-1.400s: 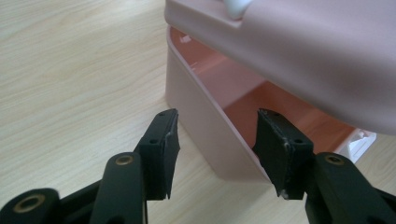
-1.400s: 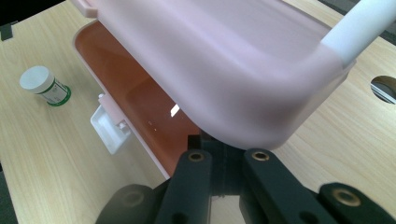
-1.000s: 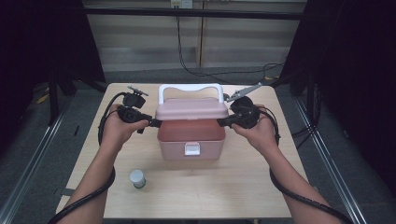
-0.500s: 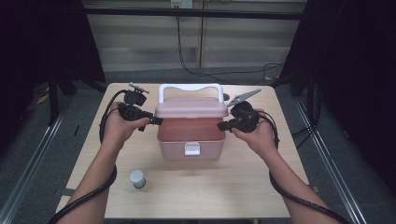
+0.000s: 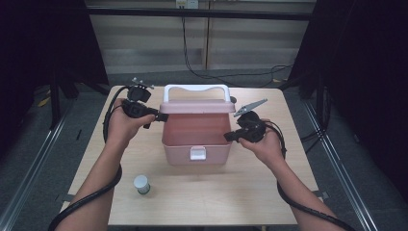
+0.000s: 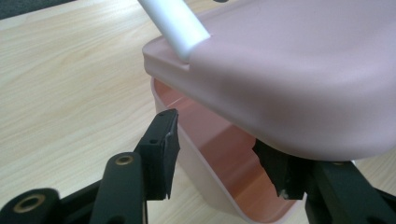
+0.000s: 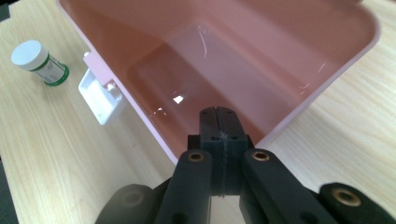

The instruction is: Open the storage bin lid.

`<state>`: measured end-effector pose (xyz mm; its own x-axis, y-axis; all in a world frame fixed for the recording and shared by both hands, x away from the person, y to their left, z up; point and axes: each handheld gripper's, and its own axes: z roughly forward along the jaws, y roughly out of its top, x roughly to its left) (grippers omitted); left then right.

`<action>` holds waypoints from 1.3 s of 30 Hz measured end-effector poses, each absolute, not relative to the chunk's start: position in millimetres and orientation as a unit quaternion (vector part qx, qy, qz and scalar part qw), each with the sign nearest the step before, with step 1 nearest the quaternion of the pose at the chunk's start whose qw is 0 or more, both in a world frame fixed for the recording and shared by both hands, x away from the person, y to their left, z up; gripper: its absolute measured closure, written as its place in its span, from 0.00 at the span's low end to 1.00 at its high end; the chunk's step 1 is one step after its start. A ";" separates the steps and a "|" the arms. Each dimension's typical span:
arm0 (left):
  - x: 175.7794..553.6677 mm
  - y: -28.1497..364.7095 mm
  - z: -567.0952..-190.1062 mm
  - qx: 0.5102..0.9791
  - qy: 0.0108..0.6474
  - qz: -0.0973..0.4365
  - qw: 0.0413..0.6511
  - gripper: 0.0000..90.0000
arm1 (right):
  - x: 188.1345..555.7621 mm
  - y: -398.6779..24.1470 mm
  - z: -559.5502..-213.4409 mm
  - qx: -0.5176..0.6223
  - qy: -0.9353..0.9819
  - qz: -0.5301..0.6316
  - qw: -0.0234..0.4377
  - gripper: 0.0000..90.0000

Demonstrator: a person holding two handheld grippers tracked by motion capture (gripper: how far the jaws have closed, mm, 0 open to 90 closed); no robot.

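Note:
A pink box (image 5: pixel 192 150) with a white latch (image 5: pixel 197 153) stands mid-table, its lid (image 5: pixel 197 107) with a white handle (image 5: pixel 195 88) lifted off the rim. My left gripper (image 5: pixel 161 117) is at the lid's left edge. In the left gripper view its jaws (image 6: pixel 217 135) stand apart beneath the lid (image 6: pixel 303 70), one outside the box wall (image 6: pixel 205 168) and one inside, tucked under the lid. My right gripper (image 5: pixel 230 136) is shut on nothing at the box's right rim. In the right gripper view it (image 7: pixel 218 112) points into the bare pink interior (image 7: pixel 224 60).
A small white-capped jar with a green label (image 5: pixel 142 184) stands on the wooden table (image 5: pixel 216 202) in front of the box to the left, also in the right gripper view (image 7: pixel 39 63). Black cables trail from both grippers toward the table's sides.
The lid has swung up from nearly closed, exposing the box's inside. My right gripper has left the lid's side and sunk toward the right rim. The left hand barely moved.

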<state>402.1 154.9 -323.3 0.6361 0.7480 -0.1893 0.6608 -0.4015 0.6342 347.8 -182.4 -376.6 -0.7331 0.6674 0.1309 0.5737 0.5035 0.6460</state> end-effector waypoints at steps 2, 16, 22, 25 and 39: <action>402.7 153.5 -321.7 0.835 0.420 0.065 0.349 0.56 | 347.6 -181.8 -378.4 0.359 0.864 0.347 0.064 1.00; 411.4 148.9 -309.4 0.828 0.427 0.077 0.354 0.64 | 344.3 -180.7 -382.9 0.353 0.866 0.349 0.059 1.00; 414.5 147.5 -307.0 0.825 0.432 0.082 0.356 0.67 | 344.8 -181.1 -383.4 0.354 0.865 0.350 0.058 1.00; 415.4 147.3 -305.9 0.825 0.432 0.084 0.355 0.68 | 345.0 -180.4 -384.1 0.353 0.866 0.350 0.057 1.00; 421.2 142.3 -303.2 0.817 0.447 0.102 0.349 0.73 | 344.7 -181.7 -385.9 0.350 0.865 0.357 0.055 1.00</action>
<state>421.2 142.3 -303.2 0.5798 0.8017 -0.1450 0.6588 -0.3567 0.6624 344.7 -181.7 -385.9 -0.7493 0.6439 0.1549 0.5659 0.5010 0.6548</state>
